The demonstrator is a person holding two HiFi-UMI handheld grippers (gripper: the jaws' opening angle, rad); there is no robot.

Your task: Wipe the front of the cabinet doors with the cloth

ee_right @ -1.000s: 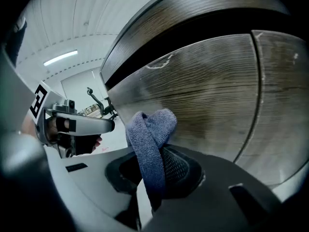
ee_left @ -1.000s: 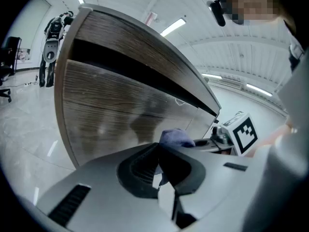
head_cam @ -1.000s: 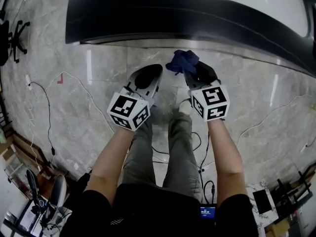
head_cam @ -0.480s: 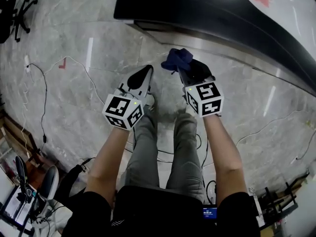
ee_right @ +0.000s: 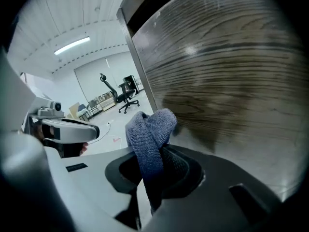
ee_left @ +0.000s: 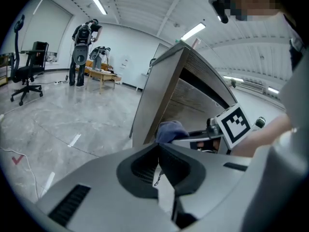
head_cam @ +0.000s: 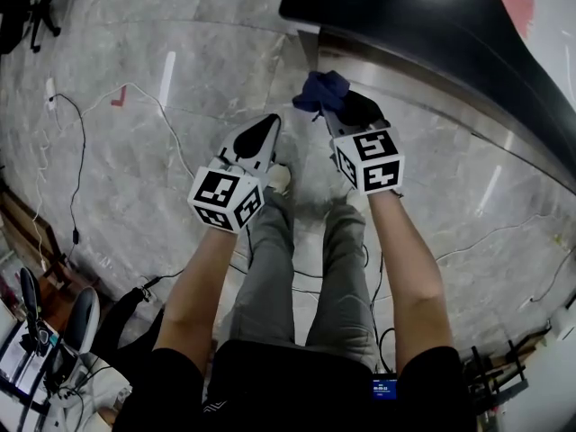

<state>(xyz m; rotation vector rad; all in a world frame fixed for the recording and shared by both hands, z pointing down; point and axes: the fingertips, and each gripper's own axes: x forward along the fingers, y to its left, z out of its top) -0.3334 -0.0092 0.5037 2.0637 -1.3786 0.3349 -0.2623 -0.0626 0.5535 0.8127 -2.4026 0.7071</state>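
Note:
My right gripper (head_cam: 331, 113) (ee_right: 148, 153) is shut on a blue cloth (head_cam: 320, 91) (ee_right: 150, 130), which bunches up past the jaw tips. The wood-grain cabinet door (ee_right: 227, 81) fills the right gripper view, close ahead of the cloth; whether they touch is unclear. From the head view the cabinet (head_cam: 432, 34) runs dark across the upper right, its left end just above the cloth. My left gripper (head_cam: 263, 133) (ee_left: 157, 154) is shut with nothing between its jaws, held left of the right one. In the left gripper view the cloth (ee_left: 170, 130) and cabinet corner (ee_left: 159, 95) lie ahead.
Marble floor (head_cam: 135, 151) spreads to the left, with cables (head_cam: 72, 133) trailing across it. An office chair (ee_left: 26, 66) and a person at a bench (ee_left: 82, 47) stand far back in the room. My legs (head_cam: 297, 268) are below the grippers. Gear clutters the lower left corner (head_cam: 45, 340).
The cabinet's left end has slid to the right in the head view and both grippers have risen. The cloth stays gripped and is now nearer the cabinet's corner.

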